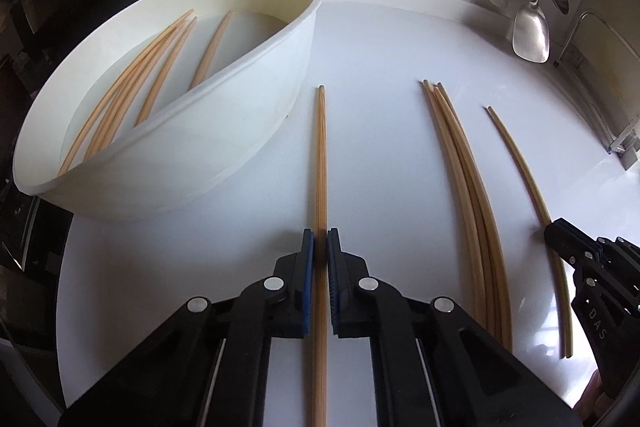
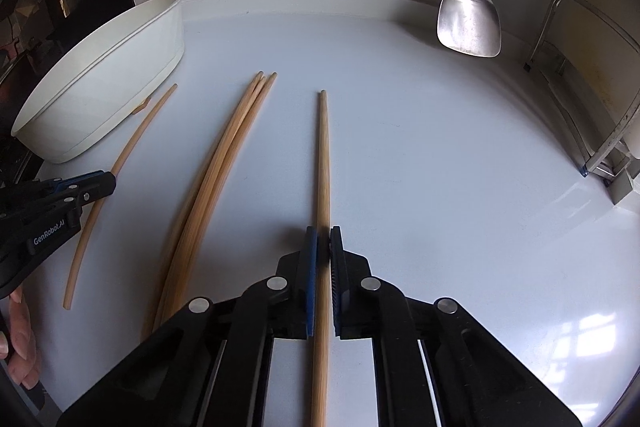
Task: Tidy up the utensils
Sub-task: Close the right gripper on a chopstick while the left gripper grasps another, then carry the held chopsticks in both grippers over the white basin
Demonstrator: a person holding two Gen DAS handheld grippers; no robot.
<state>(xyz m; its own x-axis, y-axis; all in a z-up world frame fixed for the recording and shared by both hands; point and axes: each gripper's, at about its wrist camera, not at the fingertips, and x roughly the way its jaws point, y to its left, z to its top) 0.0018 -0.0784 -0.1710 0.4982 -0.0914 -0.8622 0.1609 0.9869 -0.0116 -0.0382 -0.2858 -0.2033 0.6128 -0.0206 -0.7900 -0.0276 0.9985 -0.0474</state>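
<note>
Starting at your far left, the white tub (image 1: pixel 168 131) is sitting ahead and to the left of your left gripper (image 1: pixel 321 247), with several chopsticks already lying inside it along its length. Your left gripper is clamping a single chopstick (image 1: pixel 321 163) between its blue pads; the stick is running straight ahead along the fingers, its far tip ending just beside the tub's near wall. So the tub is lying to the left of that stick, roughly parallel to it, and the carry looks like a short sideways lift over the rim, keeping the stick lengthwise.

Moving right, a loose bundle of chopsticks (image 1: pixel 464 187) is resting on the white counter (image 1: pixel 380 47) between your two tools, also pointing away from you.

Your right gripper (image 2: pixel 323 247) is gripping another single chopstick (image 2: pixel 323 155), again in line with its fingers. It is well apart from the tub, with the bundle and your left hand (image 2: pixel 20 339) in between, so your left hand is nearer and probably should deliver first.
</note>
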